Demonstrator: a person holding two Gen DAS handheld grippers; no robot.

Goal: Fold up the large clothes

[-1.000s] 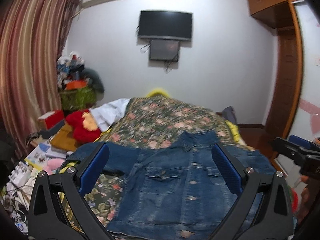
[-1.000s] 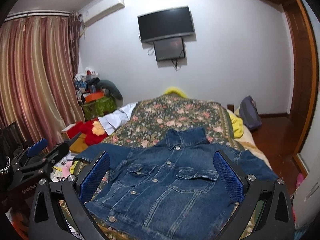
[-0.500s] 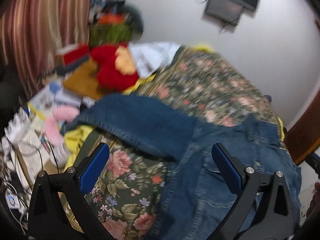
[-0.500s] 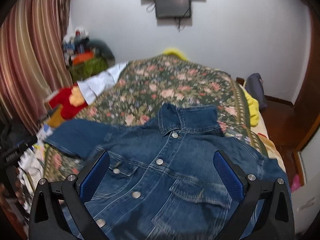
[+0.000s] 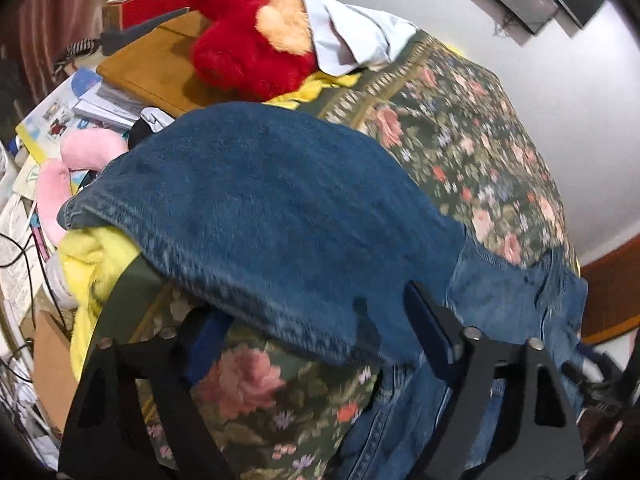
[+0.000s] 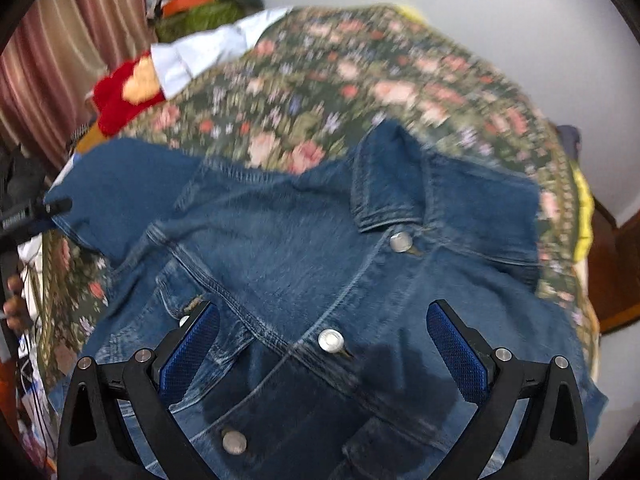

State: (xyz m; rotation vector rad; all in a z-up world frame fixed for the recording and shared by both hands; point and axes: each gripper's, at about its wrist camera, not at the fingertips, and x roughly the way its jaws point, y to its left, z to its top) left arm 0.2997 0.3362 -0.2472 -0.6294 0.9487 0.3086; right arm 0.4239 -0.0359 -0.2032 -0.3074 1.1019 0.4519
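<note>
Approach step: left gripper jaws apart at denim jacket sleeve, frame centre; right gripper apart over placket. Next: pinch sleeve, fold inward.

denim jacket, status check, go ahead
Left gripper open at the sleeve. Right gripper open above the blue denim jacket on the floral bedspread. Nothing gripped, nothing blocking.

The denim jacket's sleeve fills the centre, stretched over the floral bedspread toward 9 o'clock. The left gripper sits at 6 o'clock, jaws spread, the sleeve's hem lying between them. A red plush toy lies at 11 o'clock.
</note>
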